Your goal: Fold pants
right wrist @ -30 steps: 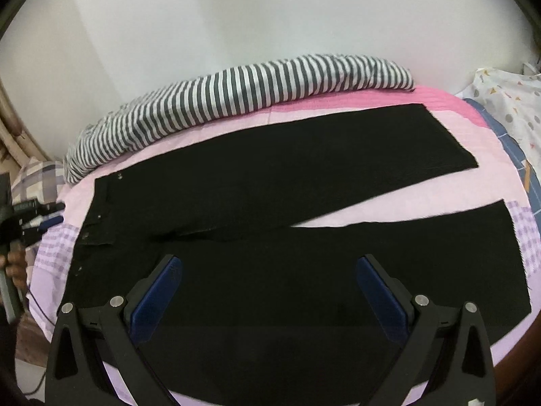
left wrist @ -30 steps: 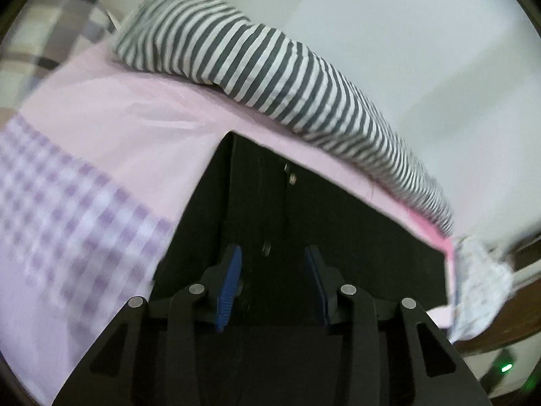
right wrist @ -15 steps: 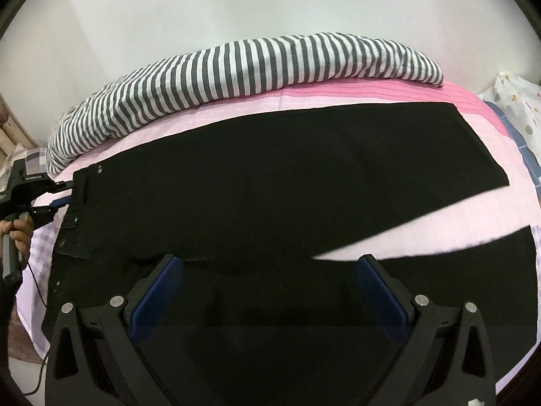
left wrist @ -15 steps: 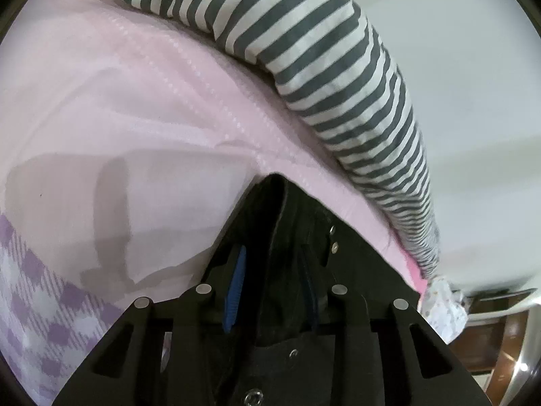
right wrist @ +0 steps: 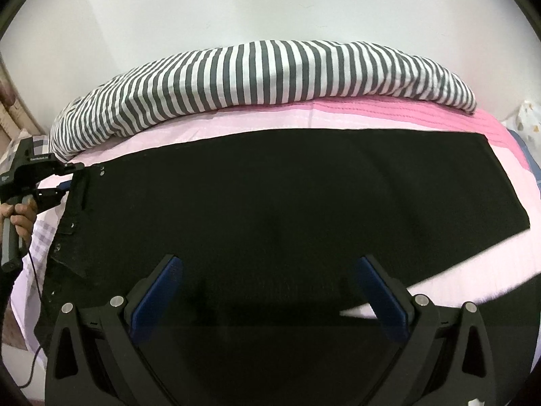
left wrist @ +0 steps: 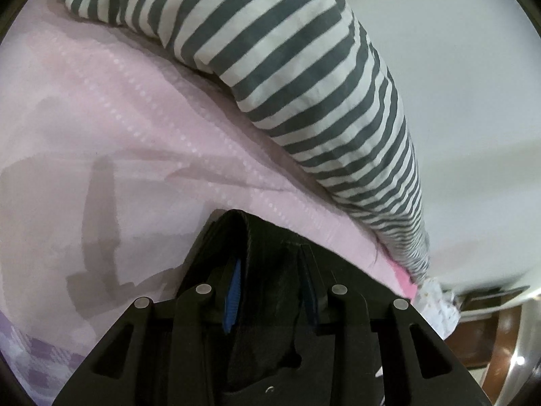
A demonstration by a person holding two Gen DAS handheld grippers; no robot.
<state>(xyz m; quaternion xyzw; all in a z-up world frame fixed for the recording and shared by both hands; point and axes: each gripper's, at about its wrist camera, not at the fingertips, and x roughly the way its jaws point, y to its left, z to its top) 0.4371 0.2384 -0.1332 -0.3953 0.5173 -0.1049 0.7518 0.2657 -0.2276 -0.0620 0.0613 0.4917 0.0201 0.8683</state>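
On the pink bed [right wrist: 422, 116]: black pants [right wrist: 270, 203], flat, legs apart. Left tool [left wrist: 270, 287] clamps the bunched waistband corner [left wrist: 257, 237]; right tool [right wrist: 270, 294] gapes empty above a leg. Risk: thick fabric slipping free when lifted, spoiling the fold

Small white lettering stood on the side of the left gripper [right wrist: 50, 182] (seen from the right wrist), too small to read; nothing else bore text.
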